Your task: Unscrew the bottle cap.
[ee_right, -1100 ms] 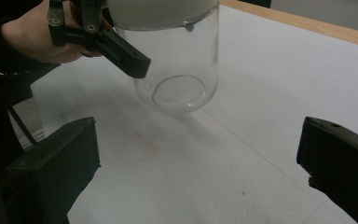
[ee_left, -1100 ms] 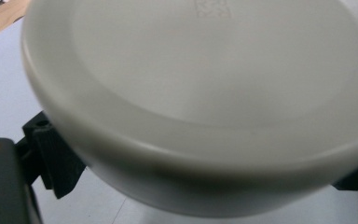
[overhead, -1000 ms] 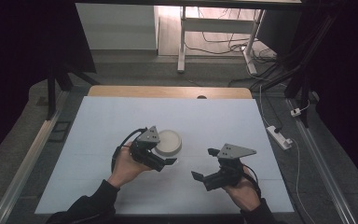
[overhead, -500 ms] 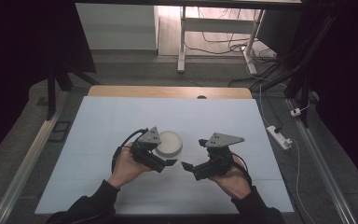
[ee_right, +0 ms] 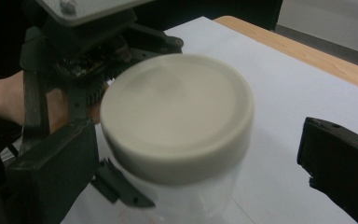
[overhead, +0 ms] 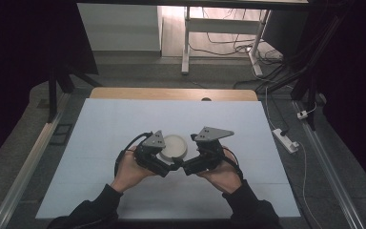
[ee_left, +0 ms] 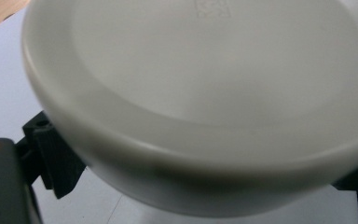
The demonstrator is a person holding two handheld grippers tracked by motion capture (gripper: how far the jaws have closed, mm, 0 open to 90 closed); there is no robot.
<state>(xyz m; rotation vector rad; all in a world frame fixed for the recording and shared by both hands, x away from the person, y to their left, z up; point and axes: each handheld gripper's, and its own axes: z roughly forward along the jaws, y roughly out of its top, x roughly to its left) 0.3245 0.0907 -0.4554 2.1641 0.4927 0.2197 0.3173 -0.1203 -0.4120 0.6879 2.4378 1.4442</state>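
Observation:
A clear jar with a broad off-white lid (overhead: 174,146) stands upright on the white table cover (overhead: 114,124), a little in front of the middle. My left gripper (overhead: 167,160) reaches in from the left and is shut on the jar just under the lid; in the left gripper view the lid (ee_left: 205,88) looms close above the two black jaws. My right gripper (overhead: 187,162) comes in from the right, open. In the right gripper view the jar (ee_right: 177,121) stands between its jaws, close to the left jaw, with a wide gap to the right one.
Beyond the white cover runs the table's wooden far edge (overhead: 171,93). A power strip (overhead: 284,139) lies on the floor at the right, and a metal rail (overhead: 24,176) runs along the left. A white desk frame (overhead: 187,43) and cables stand farther back.
My right gripper has moved left and forward from the table's right front until its jaws flank the jar. The left gripper and the jar have stayed in place.

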